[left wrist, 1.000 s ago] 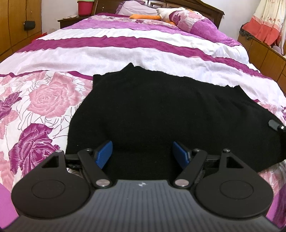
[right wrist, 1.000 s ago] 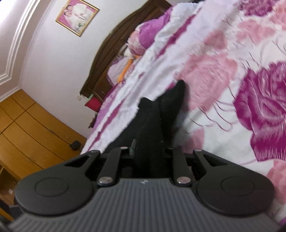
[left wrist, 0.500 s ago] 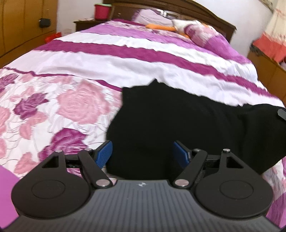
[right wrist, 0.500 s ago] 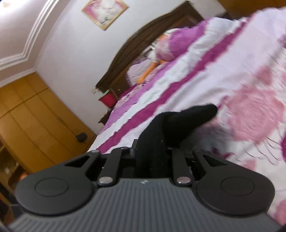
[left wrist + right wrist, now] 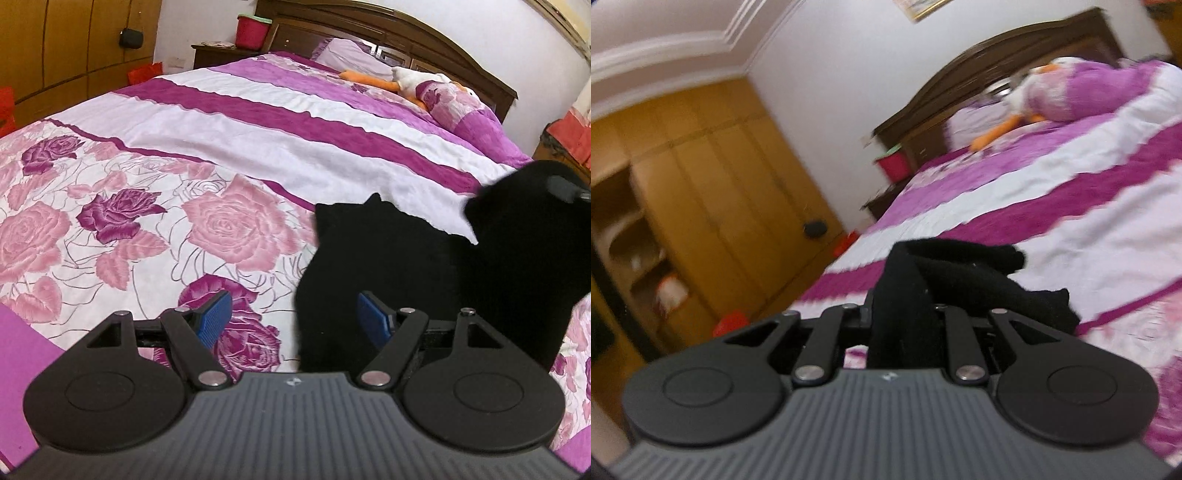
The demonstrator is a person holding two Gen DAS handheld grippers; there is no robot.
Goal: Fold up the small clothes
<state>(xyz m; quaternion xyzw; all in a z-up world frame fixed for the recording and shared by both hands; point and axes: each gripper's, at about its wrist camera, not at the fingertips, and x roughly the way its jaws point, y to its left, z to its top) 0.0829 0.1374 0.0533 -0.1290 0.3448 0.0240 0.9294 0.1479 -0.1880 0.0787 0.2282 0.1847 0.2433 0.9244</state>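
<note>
Right claw lifts a black garment corner over the bed

The right claw (image 5: 903, 314) is clamped on the black garment (image 5: 424, 266), raising its corner; the left claw (image 5: 293, 314) gapes empty at the garment's near edge, on the floral bedspread (image 5: 147, 221).

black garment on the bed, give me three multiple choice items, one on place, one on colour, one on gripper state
1. Where is the red tub?
A. on the nightstand beside the headboard
B. on the bedspread
C. on the floor

2. What colour are the left gripper's pads?
A. red
B. blue
C. white

3. What is the right gripper doing?
A. open over the bedspread
B. shut on nothing
C. shut on the black garment

Answers: 1 A, the tub stands on the dark nightstand. 2 B, both pads show blue. 3 C, black cloth fills the narrow gap between its fingers.
</note>
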